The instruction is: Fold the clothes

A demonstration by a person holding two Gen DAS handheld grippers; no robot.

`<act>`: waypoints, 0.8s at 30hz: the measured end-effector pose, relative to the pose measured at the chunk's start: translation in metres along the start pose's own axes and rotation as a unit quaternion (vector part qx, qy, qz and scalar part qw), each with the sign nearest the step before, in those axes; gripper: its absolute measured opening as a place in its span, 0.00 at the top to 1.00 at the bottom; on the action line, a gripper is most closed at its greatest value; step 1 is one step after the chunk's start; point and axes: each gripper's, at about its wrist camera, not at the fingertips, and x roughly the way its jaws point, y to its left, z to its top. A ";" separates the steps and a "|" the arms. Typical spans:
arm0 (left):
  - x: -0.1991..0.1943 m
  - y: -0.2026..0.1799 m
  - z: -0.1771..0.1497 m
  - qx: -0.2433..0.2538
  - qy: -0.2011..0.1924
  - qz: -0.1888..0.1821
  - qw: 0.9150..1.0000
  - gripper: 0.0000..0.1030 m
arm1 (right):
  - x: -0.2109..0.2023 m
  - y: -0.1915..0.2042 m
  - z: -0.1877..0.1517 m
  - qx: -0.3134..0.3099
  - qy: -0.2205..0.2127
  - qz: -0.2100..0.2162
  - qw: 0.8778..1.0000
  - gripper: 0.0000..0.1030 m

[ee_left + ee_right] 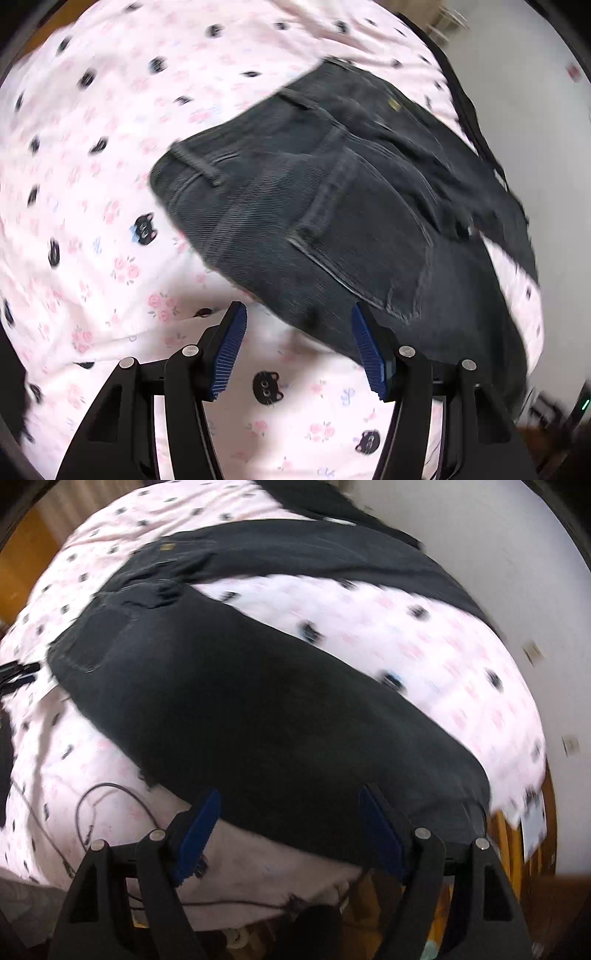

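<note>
Your left tongs (298, 314) are standing apart, gripping nothing; your right tongs (290, 801) are spreading wide, also bare. Dark jeans (332, 206) are lying on the bedsheet (92, 184) just beyond both.

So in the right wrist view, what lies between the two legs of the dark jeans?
Only bare pink patterned bedsheet shows between the two legs of the jeans; nothing else lies on that stretch. The right wrist view shows it.

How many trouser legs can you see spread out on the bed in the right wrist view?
2: near trouser leg runs diagonally toward the jaws; far trouser leg lies along the bedsheet's wall-side edge. Sheet shows between them.
</note>
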 end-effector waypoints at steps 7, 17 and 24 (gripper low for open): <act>0.033 0.056 0.003 -0.188 -0.012 -0.075 0.979 0.48 | -0.010 -0.036 -0.021 0.070 0.006 -0.036 0.997 0.23; 0.072 0.066 0.004 -0.293 -0.035 -0.107 0.950 0.47 | -0.022 -0.105 -0.056 0.197 0.014 -0.052 0.979 0.23; 0.086 0.061 0.008 -0.333 -0.026 -0.089 0.938 0.61 | -0.025 -0.186 -0.116 0.383 -0.001 -0.020 0.923 0.23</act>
